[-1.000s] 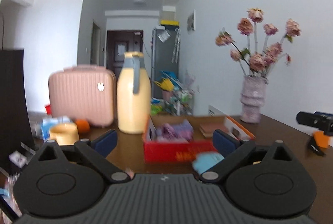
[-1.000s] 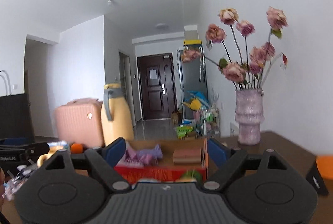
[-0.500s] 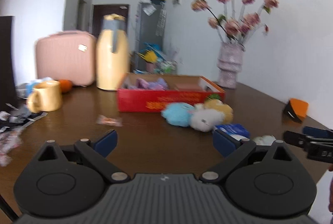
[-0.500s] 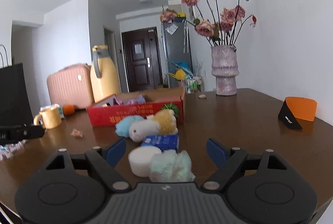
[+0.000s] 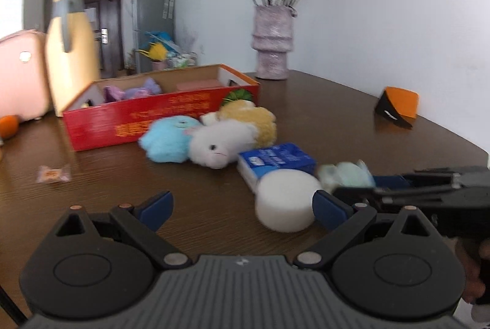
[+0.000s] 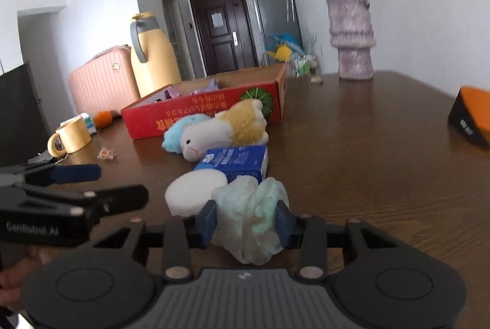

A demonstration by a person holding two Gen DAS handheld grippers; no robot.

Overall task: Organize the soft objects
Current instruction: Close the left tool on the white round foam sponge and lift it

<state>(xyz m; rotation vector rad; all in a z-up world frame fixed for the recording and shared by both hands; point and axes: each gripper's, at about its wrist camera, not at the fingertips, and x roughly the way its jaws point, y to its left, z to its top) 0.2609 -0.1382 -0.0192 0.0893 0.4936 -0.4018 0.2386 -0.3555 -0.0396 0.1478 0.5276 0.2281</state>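
On the brown table lies a crumpled pale green cloth [image 6: 251, 215] between the pads of my right gripper [image 6: 246, 222]. Its jaws are closing and both pads touch the cloth. Left of it sits a round white sponge [image 6: 196, 188], with a blue packet [image 6: 235, 160] behind. My left gripper [image 5: 242, 206] stands open low over the table, the sponge [image 5: 284, 200] just beyond its right fingertip. Blue [image 5: 167, 139], white [image 5: 220, 142] and yellow [image 5: 251, 117] plush toys lie in front of the red box [image 5: 159, 117], which holds purple soft things.
A flower vase [image 6: 352, 47] stands at the back right, an orange-and-black stand [image 6: 471, 117] at the right edge. A yellow thermos [image 6: 153, 53], pink suitcase [image 6: 101, 81], mug [image 6: 73, 134], orange [image 6: 102, 117] and sweet wrapper [image 6: 105, 153] crowd the left.
Both grippers have sunk and tipped down toward the table. The right jaws have closed in on the green cloth. The left gripper has come up beside the white sponge, still open.
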